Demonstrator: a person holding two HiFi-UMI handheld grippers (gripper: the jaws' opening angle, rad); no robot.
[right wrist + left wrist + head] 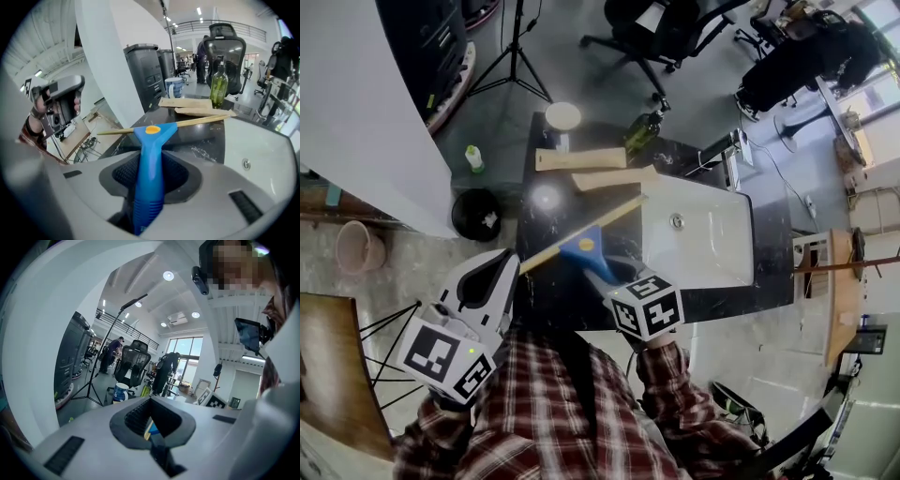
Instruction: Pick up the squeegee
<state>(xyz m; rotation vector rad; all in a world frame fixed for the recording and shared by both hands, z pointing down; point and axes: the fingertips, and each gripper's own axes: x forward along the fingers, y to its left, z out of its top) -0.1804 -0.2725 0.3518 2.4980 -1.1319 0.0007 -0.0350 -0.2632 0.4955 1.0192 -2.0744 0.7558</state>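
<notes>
The squeegee (581, 246) has a blue handle, an orange dot and a long tan blade. It lies slantwise over the dark counter (542, 202), just left of the white sink (698, 230). My right gripper (598, 272) is shut on the blue handle (149, 173), which runs straight out between its jaws with the blade crosswise at the far end. My left gripper (508, 261) hovers off the counter's left front corner, pointing nearly level. Its fingertips meet and nothing is between them (151, 425). The right gripper view also shows the left gripper (58, 108), held in a hand.
Two flat wooden boards (581, 157), a green bottle (639, 131) and a white cup (562, 115) stand at the counter's far end. A black bin (476, 214) and a tripod (514, 56) stand on the floor to the left. Office chairs are beyond.
</notes>
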